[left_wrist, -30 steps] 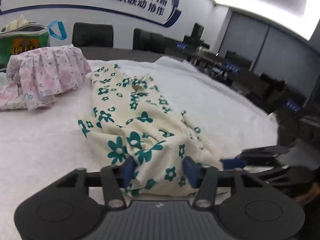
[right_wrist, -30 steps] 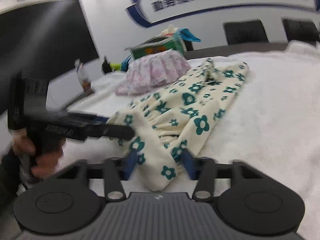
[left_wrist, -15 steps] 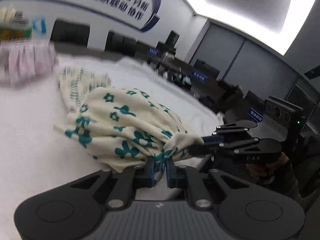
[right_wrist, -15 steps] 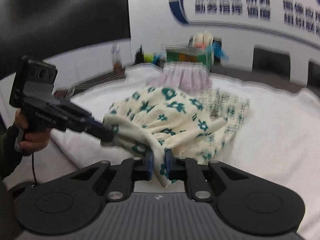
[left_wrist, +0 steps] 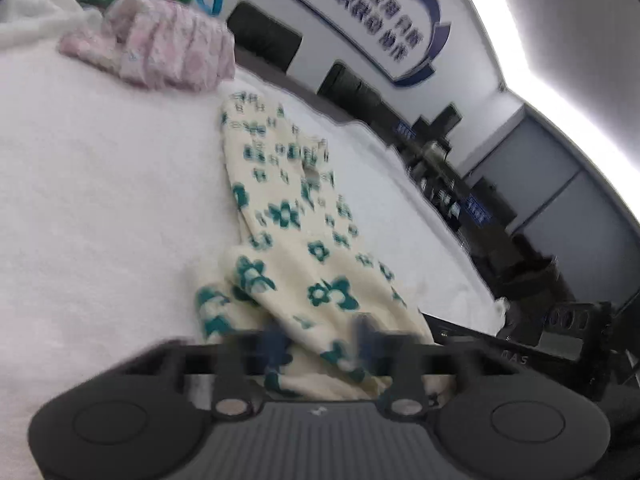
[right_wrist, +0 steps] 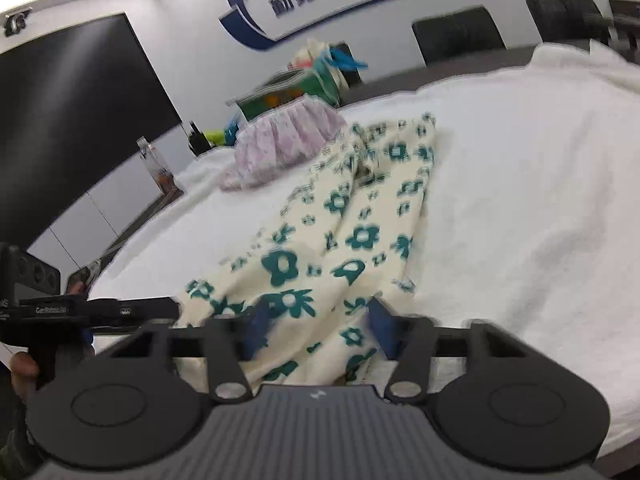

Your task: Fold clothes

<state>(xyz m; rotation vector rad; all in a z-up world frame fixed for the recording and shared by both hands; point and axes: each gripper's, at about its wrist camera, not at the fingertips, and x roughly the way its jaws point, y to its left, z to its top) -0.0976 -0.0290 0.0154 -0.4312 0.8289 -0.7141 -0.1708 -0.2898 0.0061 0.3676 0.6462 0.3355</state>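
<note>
A cream garment with teal flowers lies stretched out lengthwise on the white fleece cover (left_wrist: 100, 180), seen in the left wrist view (left_wrist: 312, 248) and the right wrist view (right_wrist: 352, 236). My left gripper (left_wrist: 320, 340) sits at one near corner. Its fingers are blurred and apart, and the hem lies loose between them. My right gripper (right_wrist: 320, 328) stands open over the other near corner, with cloth lying flat between its blue pads (right_wrist: 382, 332). Each gripper shows at the side of the other's view: the right one (left_wrist: 520, 356) and the left one (right_wrist: 100, 310).
A pink flowered garment (left_wrist: 160, 48) lies bunched beyond the cream one, with a green bag (right_wrist: 288, 92) behind it. A plastic bottle (right_wrist: 154, 160) stands on the ledge at left. Black chairs line the far wall. The cover (right_wrist: 520, 200) ends close to the grippers.
Both grippers were shut on the bunched hem half a second ago. Now their jaws stand apart, and the garment lies pulled out long and flat. Both views have rolled.
</note>
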